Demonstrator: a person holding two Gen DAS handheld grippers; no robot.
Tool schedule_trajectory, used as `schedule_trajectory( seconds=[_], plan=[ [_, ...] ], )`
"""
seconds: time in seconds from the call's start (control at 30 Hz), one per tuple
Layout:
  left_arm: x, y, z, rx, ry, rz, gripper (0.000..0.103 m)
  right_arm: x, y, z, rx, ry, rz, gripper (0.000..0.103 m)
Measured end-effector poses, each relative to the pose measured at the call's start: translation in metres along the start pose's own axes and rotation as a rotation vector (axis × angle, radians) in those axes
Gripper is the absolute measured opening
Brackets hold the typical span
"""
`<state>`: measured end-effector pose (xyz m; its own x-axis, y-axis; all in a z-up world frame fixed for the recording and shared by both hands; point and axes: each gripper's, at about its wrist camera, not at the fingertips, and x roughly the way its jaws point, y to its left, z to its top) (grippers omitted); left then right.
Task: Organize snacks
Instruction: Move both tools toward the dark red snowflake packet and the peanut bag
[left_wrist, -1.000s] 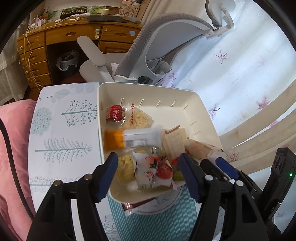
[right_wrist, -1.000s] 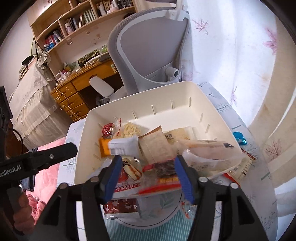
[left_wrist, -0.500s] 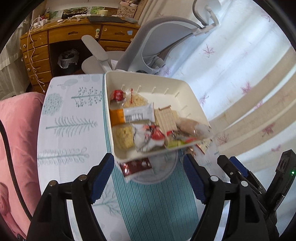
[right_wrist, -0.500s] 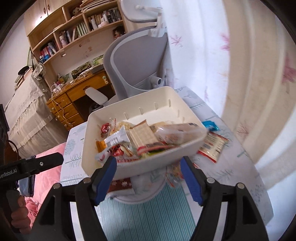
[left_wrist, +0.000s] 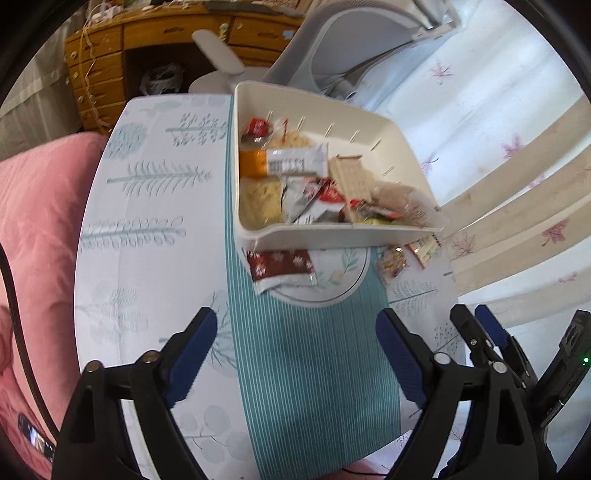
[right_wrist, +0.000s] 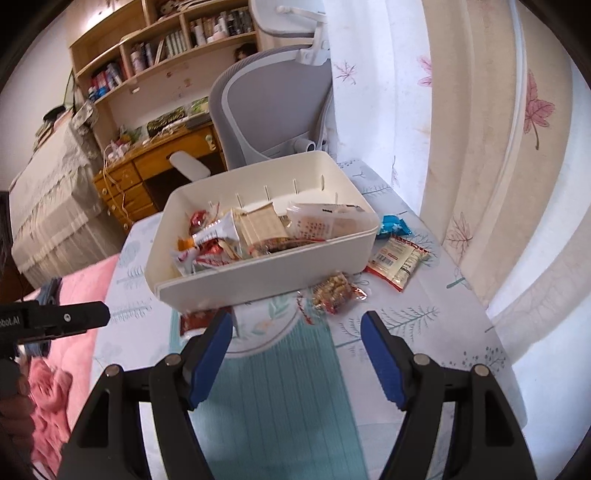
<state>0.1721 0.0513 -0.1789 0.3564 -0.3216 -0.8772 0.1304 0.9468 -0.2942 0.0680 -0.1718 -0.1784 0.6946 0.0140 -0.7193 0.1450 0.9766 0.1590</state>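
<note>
Both grippers are empty. The left gripper (left_wrist: 295, 347) has its jaws opening, already wide, with only the striped runner (left_wrist: 306, 369) showing between them; the right gripper (right_wrist: 297, 343) has its fingers spread apart over the same runner, pinching nothing. Both hang short of the white bin (right_wrist: 266, 273), which sits on the table (left_wrist: 147, 206) partly over a round plate (left_wrist: 332, 291) and is heaped with packets. Several snacks lie outside it: a dark red packet (left_wrist: 280, 264) tucked under the bin's near left corner, a nut bag (right_wrist: 334, 293) just beside its near wall, a red-and-white packet (right_wrist: 397, 260) off its right corner, and a blue packet (right_wrist: 395, 225) beyond that, close to the bin's right wall. The step in hand looks to be a fresh reach for a stray. The nut bag is nearest the right gripper, the dark red packet nearest the left. That one is half pinned by the bin, so it likely needs sliding out before lifting; the nut bag lies flat and crinkly, calling for a low pinch at an edge.
</note>
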Motion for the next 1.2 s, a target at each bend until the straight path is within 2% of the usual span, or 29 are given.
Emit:
schedule_trajectory(
  seconds=[0.27,0.7,0.97,1.2],
  plan=[
    [0.030,-0.008,-0.010,-0.100,0.034,0.086,0.089,0.018,-0.019,0.001,-0.133,0.016,0.042,0.072],
    [0.097,-0.024,0.000,-0.230,0.033,0.196,0.089,0.072,-0.048,0.004,-0.296,0.083,0.134,0.072],
    [0.135,-0.019,0.006,-0.264,0.009,0.240,0.089,0.113,-0.053,0.001,-0.356,0.105,0.159,0.072],
    [0.162,-0.012,0.012,-0.277,0.023,0.307,0.089,0.134,-0.050,-0.002,-0.393,0.113,0.174,0.072]
  ],
)
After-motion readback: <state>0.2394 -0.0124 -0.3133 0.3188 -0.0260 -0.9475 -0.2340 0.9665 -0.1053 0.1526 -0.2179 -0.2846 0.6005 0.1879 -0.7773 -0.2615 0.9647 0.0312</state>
